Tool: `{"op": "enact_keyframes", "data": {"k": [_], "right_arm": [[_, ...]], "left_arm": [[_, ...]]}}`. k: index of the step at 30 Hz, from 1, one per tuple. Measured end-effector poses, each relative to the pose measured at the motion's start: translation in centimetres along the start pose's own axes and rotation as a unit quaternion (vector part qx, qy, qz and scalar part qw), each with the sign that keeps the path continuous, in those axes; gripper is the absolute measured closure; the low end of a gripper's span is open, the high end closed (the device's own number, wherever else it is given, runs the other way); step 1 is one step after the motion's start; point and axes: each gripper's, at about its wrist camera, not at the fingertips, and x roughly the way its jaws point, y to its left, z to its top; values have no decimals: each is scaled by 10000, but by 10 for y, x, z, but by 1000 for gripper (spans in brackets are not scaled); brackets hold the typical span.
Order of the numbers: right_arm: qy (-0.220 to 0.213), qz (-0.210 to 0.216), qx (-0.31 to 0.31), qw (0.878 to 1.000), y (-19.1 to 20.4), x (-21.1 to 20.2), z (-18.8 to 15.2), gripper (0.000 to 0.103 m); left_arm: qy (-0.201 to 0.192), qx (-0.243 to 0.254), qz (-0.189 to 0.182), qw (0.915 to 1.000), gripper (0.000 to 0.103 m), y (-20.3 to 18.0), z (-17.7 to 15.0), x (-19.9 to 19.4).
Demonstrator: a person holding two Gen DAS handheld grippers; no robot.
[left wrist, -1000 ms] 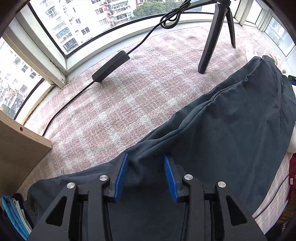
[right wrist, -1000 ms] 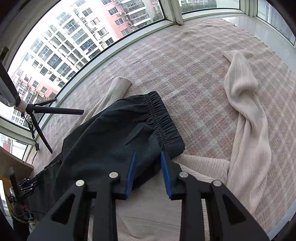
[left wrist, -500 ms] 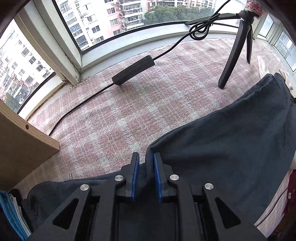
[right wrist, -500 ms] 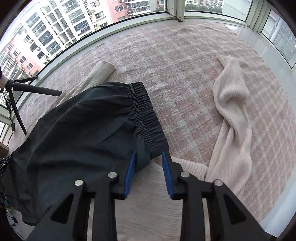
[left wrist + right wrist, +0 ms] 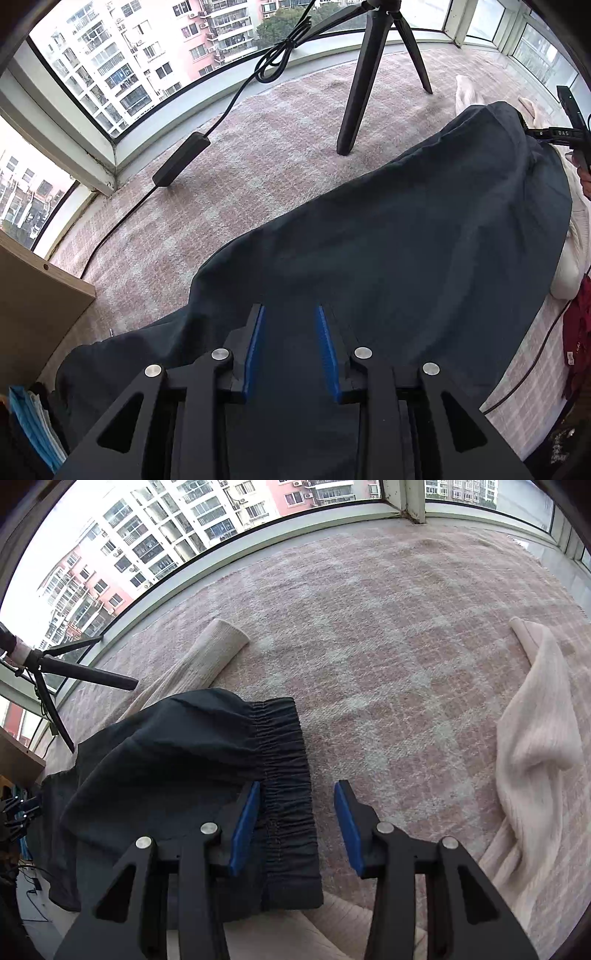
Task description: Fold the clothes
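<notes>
Dark navy trousers [image 5: 406, 240] lie spread across a pink plaid rug [image 5: 277, 147]. My left gripper [image 5: 289, 310] hangs over the leg end, pointing steeply down. Its jaws are opening, with the cloth lying under the gap and the blue pads [image 5: 255, 347] clear of it. In the right wrist view the trousers [image 5: 166, 757] end in a gathered elastic waistband [image 5: 284, 746]. My right gripper [image 5: 297, 783] straddles that waistband. Its jaws are opening too; the band lies close by the left pad [image 5: 243, 823] and well clear of the right one.
A cream knit sweater [image 5: 535, 757] lies to the right, one sleeve [image 5: 210, 653] reaching past the trousers. A black tripod [image 5: 365, 74] and a cable with a power brick [image 5: 181, 158] stand by the window. A wooden board [image 5: 33, 295] sits at left.
The left jaws pinched nearly together half a second ago and have since spread again. The right gripper has sunk closer to the waistband and its jaws stand wider.
</notes>
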Motion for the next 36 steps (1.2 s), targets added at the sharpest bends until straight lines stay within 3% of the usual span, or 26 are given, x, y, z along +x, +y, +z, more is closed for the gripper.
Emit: {"op": "enact_keyframes", "data": {"k": [5, 9, 12, 16, 18, 19, 20, 21, 24, 29, 33, 36], "right_arm": [[-181, -14, -120, 9998, -11, -13, -2, 62], [-51, 206, 19, 9998, -32, -13, -10, 62], [-82, 219, -140, 9996, -25, -11, -15, 54], [3, 460, -416, 9981, -6, -1, -11, 54], [-31, 248, -715, 9971, 9, 6, -10, 54], [-73, 127, -798, 9967, 11, 6, -9, 57], [-116, 8, -878, 9961, 14, 5, -9, 69], [-102, 7, -829, 9965, 12, 7, -10, 76], [-150, 97, -643, 9978, 7, 5, -12, 77], [-430, -184, -554, 9974, 10, -16, -16, 80], [-605, -288, -471, 9966, 15, -35, -16, 88], [-625, -342, -554, 9959, 20, -42, -16, 88]], "left_arm": [[178, -50, 137, 9997, 76, -5, -11, -7], [201, 63, 213, 9996, 74, -17, -15, -15], [180, 27, 181, 9997, 74, -21, -14, -17], [181, 36, 151, 9997, 74, -23, -13, -14], [189, 52, 190, 9996, 73, -21, -13, -12], [190, 50, 231, 9995, 73, -18, -14, -11], [192, 48, 271, 9994, 73, -16, -15, -10], [189, 9, 305, 9994, 73, -11, -15, -9], [107, -228, 411, 9988, 73, 9, -17, -11], [-92, -644, 829, 9944, 72, 55, -32, -30], [-199, -1436, 1209, 9820, 67, 118, -73, -61], [-221, -1927, 1131, 9745, 67, 150, -110, -71]]}}
